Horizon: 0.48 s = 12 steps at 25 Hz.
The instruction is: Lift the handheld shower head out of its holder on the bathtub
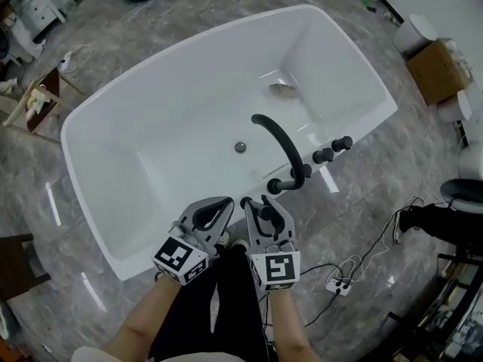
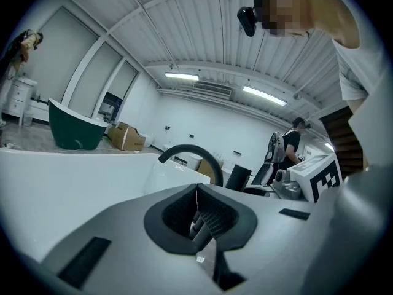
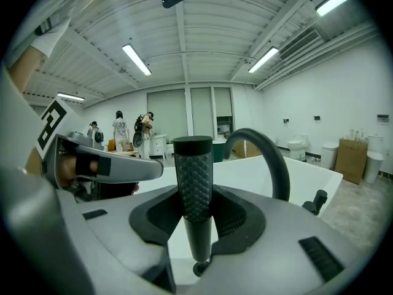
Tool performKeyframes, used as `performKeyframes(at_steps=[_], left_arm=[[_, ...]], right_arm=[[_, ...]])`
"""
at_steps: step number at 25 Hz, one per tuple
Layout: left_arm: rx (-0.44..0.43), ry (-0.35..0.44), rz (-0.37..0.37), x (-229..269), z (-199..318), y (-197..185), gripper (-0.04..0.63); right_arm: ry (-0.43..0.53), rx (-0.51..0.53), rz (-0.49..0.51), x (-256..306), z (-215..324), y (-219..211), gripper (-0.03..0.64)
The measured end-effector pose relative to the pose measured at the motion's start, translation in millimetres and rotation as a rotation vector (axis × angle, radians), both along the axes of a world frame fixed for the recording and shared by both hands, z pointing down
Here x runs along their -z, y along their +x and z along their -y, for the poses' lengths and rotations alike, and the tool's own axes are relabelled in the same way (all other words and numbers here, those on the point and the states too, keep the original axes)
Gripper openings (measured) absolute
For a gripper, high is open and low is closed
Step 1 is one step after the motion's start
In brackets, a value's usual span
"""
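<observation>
Black shower head (image 3: 193,183) is clamped upright in our right gripper (image 1: 256,202), nozzle face toward that gripper's camera and pads pressing on both sides. It sits at the near long edge of the white bathtub (image 1: 173,119), just beside the base of the curved black spout (image 1: 279,138). We can't tell whether its lower end is clear of the holder. Our left gripper (image 1: 226,202) hangs just beside the right, jaws closed tip to tip with nothing in them. Two black knobs (image 1: 332,149) sit further along the same edge.
</observation>
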<state>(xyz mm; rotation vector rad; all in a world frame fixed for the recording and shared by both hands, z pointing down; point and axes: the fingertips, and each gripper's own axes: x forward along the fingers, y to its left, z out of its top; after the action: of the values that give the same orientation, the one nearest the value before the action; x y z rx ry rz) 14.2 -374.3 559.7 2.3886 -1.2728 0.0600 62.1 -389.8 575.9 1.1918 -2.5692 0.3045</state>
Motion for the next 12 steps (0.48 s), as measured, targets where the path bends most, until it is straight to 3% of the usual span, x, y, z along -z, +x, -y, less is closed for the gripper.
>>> performKeyframes(at_steps=[12], left_arm=[[-0.034,0.058,-0.026,83.8,3.7,7.2,0.011]], right_arm=[[0.056,0.06,0.011,101.9,5.9,4.6,0.137]])
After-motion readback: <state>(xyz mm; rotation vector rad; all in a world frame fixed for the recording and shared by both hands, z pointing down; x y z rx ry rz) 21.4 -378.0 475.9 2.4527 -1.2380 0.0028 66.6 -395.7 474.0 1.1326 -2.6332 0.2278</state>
